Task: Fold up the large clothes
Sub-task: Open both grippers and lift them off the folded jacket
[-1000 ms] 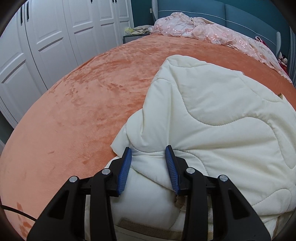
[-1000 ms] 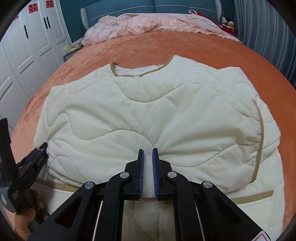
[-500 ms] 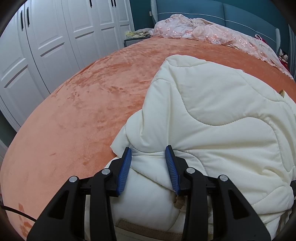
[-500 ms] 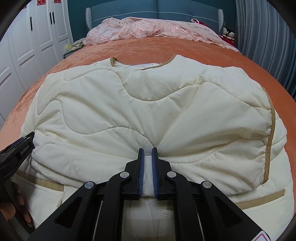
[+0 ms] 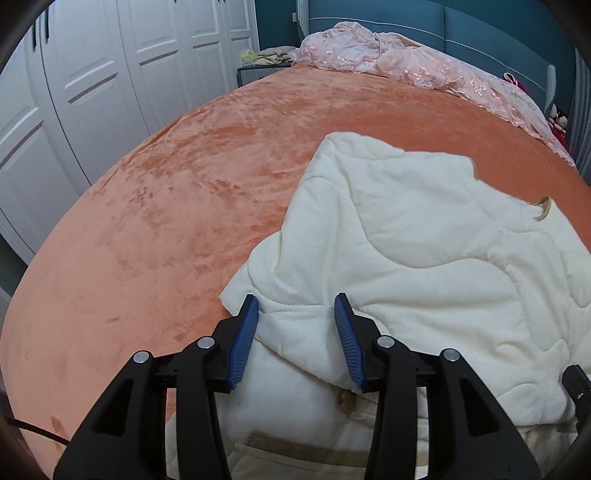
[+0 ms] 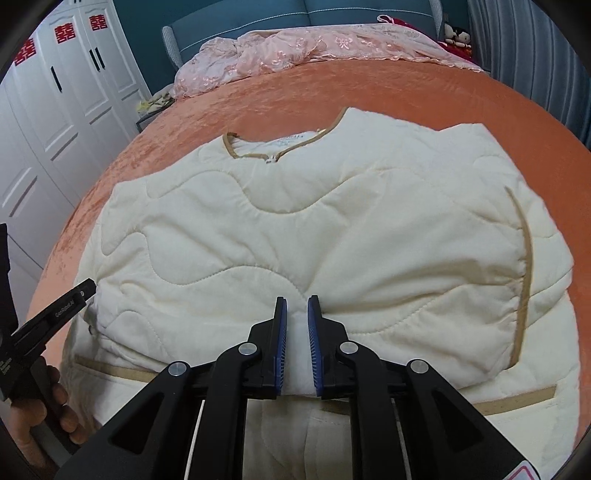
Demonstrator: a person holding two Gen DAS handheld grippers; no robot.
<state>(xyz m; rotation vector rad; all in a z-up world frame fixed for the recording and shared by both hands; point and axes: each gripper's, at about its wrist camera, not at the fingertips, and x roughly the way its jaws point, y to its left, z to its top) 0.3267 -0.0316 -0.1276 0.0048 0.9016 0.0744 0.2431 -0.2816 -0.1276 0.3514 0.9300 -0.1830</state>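
step: both grippers are letting go after laying the hem over, looks like
left gripper [image 5: 295, 334]: jaws opening, jacket [image 5: 424, 258] edge sitting loosely between them
right gripper [image 6: 295, 341]: jaws opening too, a thick fold is between the pads (contact's hard to call)
jacket spot: spreading ahead of both tools on the orange bedspread [image 5: 166, 221]
next: probably backing both out cleanly, then regrabbing for another fold

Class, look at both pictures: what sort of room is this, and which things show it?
Most likely a bedroom: a bed with an orange cover, a blue padded headboard and white wardrobe doors beside it.
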